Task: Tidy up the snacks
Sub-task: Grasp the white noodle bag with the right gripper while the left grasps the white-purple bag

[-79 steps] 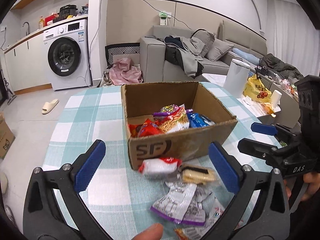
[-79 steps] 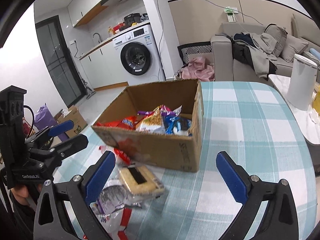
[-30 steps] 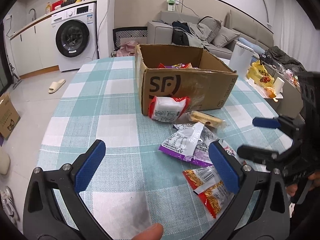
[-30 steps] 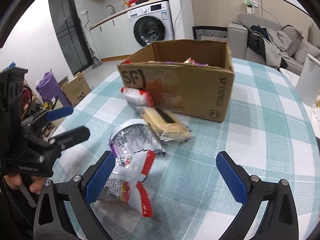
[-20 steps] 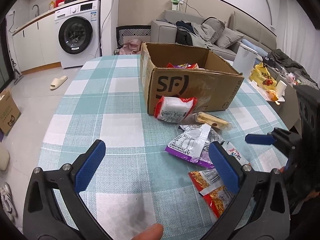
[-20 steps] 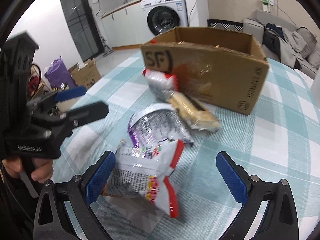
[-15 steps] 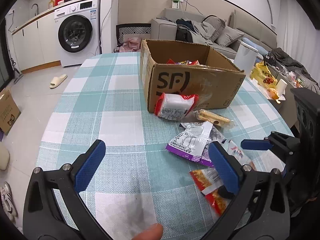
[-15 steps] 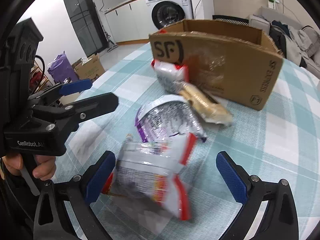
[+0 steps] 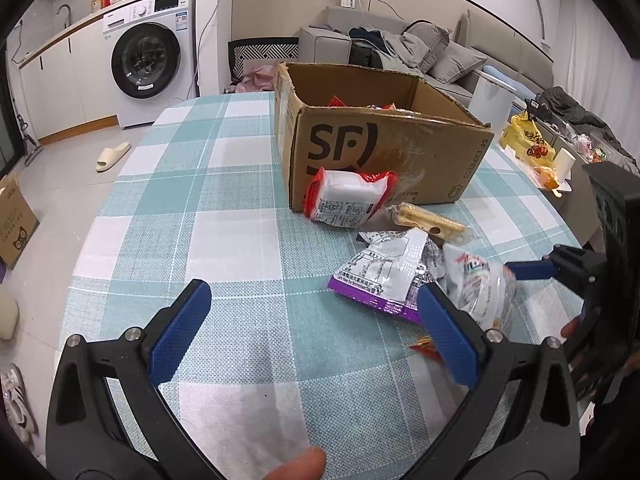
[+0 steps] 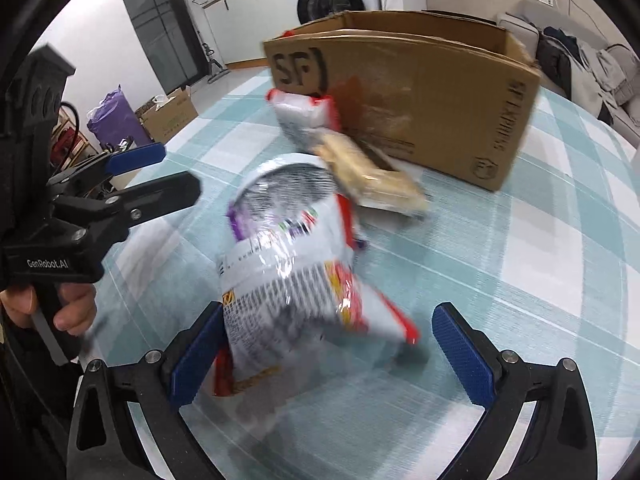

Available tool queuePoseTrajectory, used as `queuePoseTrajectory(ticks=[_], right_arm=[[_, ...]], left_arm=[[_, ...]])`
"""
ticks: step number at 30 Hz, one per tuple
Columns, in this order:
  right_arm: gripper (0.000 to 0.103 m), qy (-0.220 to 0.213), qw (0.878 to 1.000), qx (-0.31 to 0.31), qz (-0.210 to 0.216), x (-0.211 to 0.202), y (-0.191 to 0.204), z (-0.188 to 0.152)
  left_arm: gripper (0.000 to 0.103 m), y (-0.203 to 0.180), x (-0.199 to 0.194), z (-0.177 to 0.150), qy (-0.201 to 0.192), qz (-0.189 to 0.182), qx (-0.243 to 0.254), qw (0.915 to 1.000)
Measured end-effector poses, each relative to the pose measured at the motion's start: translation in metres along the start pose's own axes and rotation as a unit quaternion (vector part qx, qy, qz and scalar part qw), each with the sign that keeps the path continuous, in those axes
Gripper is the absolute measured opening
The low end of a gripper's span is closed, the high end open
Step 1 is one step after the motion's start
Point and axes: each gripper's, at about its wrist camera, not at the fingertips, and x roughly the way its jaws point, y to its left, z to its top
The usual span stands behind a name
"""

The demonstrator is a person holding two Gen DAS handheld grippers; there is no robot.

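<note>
Right gripper (image 10: pixel 328 354) spread wide, closing in on the red-and-silver snack bag (image 10: pixel 296 292). Bag sits between the blue pads, propped against the left pad, and is not clamped. Right wrist view is motion-blurred, so whether the bag's lower edge is on the cloth: cannot tell

Left gripper (image 9: pixel 312 332) also spread wide, empty, hovering over bare checked tablecloth (image 9: pixel 224 208) at about 9 o'clock of the snack pile

Where stuff is, from the left wrist view:
- cardboard box (image 9: pixel 384 152) at 12 o'clock, top open, some snacks already inside
- red-and-white packet (image 9: pixel 348 200) leaning on the box front, touching it
- biscuit pack (image 9: pixel 432 222) just beside it, at about 4 o'clock of the packet
- purple-edged silver bag (image 9: pixel 384 270) flat on the cloth, between the biscuit pack and the left gripper's right pad
- target bag (image 9: pixel 476 284) at 3 o'clock of the purple one, overlapping its edge

My read on doing this step well:
- centre the bag between the pads before squeezing, it's hugging the left pad now
- bite the crimped seam or a firm fold, not the puffed middle. Foil looks slick and will likely squirm out
- slow down before closing
- lift straight up so the purple bag doesn't drag along
- then carry toward 12 o'clock, clear the box rim, drop inside
</note>
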Motion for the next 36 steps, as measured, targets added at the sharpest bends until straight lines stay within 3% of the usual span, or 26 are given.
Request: queuePoseTrajectory(ticks=[11,15,31,33,36], right_arm=[[0.102,-0.012,0.997,0.073,-0.038,-0.014,-0.059,0.0],[0.102,-0.022,0.994,0.098,-0.031,-0.025,-0.076,-0.005],[0.102,-0.05,0.99,0.132,0.009,-0.015,-0.059,0.003],[0.102,-0.054,0.99,0.131,0.006,-0.013,-0.06,0.005],[0.102,-0.052,0.99,0.129,0.004,-0.013,-0.059,0.005]], left_arm=[[0.103,-0.004,0.012,-0.001,0.011,-0.004,0.004,0.9999],[0.103,-0.005,0.017,0.0,0.017,-0.015,-0.001,0.9997],[0.103,-0.026,0.048,0.013,0.047,-0.047,0.007,0.9978],[0.099,-0.03,0.049,0.013,0.043,-0.045,0.017,0.9979],[0.085,-0.037,0.05,0.011,0.045,-0.055,0.037,0.9968]])
